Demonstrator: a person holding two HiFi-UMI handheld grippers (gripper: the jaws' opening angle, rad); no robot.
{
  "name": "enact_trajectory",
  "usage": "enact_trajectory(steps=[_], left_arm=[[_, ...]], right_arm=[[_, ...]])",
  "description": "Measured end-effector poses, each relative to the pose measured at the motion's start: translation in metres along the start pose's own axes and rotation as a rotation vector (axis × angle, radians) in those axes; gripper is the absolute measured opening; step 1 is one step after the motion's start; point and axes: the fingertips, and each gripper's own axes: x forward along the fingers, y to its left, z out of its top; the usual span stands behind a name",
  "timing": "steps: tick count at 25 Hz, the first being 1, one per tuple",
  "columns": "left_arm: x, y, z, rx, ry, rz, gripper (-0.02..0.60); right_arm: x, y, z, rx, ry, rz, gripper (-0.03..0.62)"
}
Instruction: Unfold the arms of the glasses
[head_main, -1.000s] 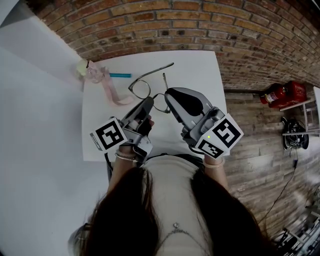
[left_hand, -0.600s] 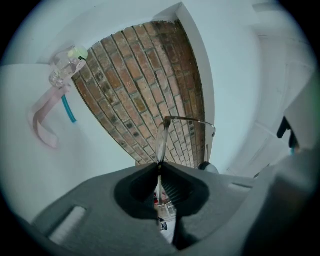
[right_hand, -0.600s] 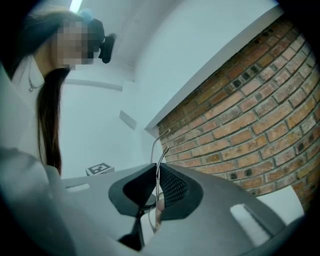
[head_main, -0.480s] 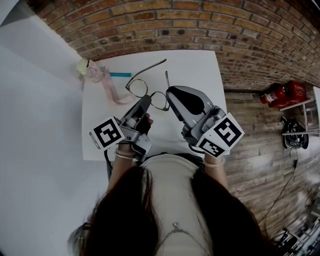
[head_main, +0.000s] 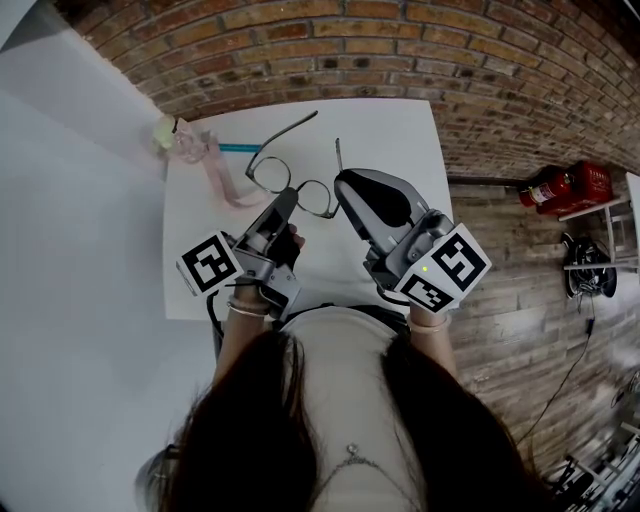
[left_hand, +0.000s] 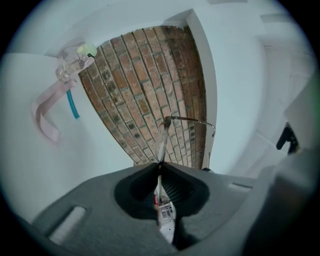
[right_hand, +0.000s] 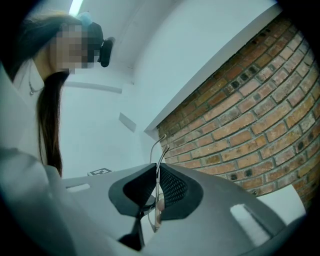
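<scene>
White table (head_main: 400, 130) stood against red brick (head_main: 420, 50), and the glasses (head_main: 293, 185) were held just above it, between the two tools. Left gripper (head_main: 283, 200) was clamped on the rim of one lens, seen edge-on (left_hand: 162, 140). Right gripper (head_main: 345, 185) was clenched on the frame's other end (right_hand: 159, 150), one thin arm rising beside it. A pink strap (head_main: 225, 185) lay nearby.

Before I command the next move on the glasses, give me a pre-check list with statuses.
1. left gripper shut on glasses frame: ok
2. right gripper shut on gripped arm: ok
3. free arm swung out from frame: ok
4. gripped arm fully open: cannot tell
5. glasses over table, inside its edge: ok
</scene>
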Motion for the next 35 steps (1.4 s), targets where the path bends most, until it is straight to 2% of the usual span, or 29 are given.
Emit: enact_trajectory(steps=[26, 35], left_arm=[[-0.006, 0.007, 0.007, -0.12, -0.04, -0.043, 0.02], [-0.007, 0.012, 0.008, -0.186, -0.05, -0.059, 0.02]], right_arm=[[-0.006, -0.002, 0.006, 0.029, -0.051, 0.006, 0.026], [-0.008, -0.002, 0.008, 0.039, -0.071, 0.009, 0.026]])
